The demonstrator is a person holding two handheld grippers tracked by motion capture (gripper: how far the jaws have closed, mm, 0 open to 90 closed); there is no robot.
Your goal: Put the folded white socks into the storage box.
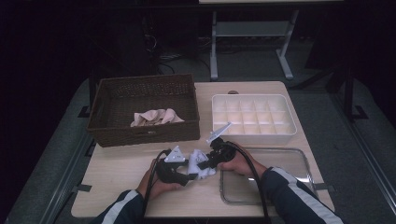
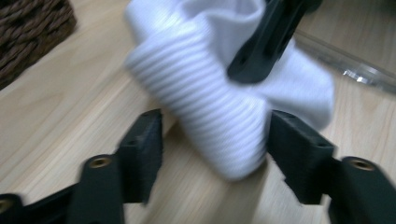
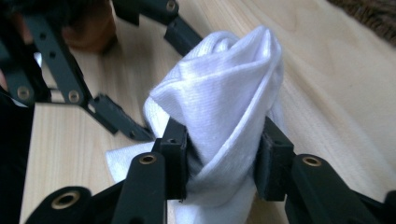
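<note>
One white sock (image 3: 219, 116) lies bunched on the table (image 1: 116, 170) near the tray, its toe hidden in folds; the right gripper (image 3: 219, 161) pinches it, the left gripper (image 2: 215, 140) stands open around it

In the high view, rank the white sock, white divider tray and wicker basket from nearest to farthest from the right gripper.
1. White sock, pinched in the right gripper.
2. White divider tray, just beyond it.
3. Wicker basket, far left.
</note>
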